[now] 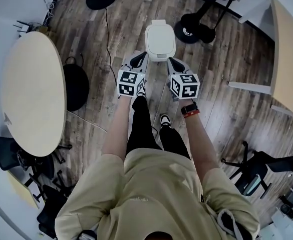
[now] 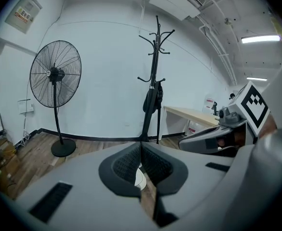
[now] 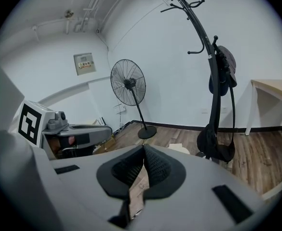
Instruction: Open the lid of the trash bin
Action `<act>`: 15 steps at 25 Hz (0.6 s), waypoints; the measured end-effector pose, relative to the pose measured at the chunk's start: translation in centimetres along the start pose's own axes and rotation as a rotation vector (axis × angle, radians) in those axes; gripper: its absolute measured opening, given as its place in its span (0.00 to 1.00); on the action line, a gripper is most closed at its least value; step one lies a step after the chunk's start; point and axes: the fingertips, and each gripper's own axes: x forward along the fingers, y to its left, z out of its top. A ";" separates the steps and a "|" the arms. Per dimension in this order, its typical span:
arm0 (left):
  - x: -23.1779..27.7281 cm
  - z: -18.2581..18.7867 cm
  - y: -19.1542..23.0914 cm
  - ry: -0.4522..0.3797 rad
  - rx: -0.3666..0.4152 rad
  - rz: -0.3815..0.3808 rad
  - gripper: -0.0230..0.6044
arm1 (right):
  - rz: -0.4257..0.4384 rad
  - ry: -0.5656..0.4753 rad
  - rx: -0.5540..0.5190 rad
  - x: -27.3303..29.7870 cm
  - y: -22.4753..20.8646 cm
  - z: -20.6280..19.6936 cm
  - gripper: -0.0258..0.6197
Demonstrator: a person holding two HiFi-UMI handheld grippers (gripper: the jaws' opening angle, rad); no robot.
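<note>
While the person holds both tools out in front, the left gripper (image 1: 139,59) has its fingers (image 2: 125,165) pressed together at the tips, with nothing between them. It hangs near the left side of the trash bin (image 1: 157,57). That white bin stands on the wood floor (image 1: 221,109) with its lid (image 1: 160,38) down, so its inside is hidden. The right gripper (image 1: 173,62), near the bin's right side, has its fingers (image 3: 159,168) clenched and empty too
</note>
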 end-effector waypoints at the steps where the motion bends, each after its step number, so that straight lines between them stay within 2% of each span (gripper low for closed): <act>1: 0.4 -0.3 0.2 0.001 0.000 -0.004 0.08 | 0.001 0.005 0.002 0.5 -0.3 -0.4 0.04; 15: 7.9 -7.5 3.7 0.038 -0.015 -0.076 0.08 | 0.001 0.106 0.019 9.1 -5.1 -7.3 0.04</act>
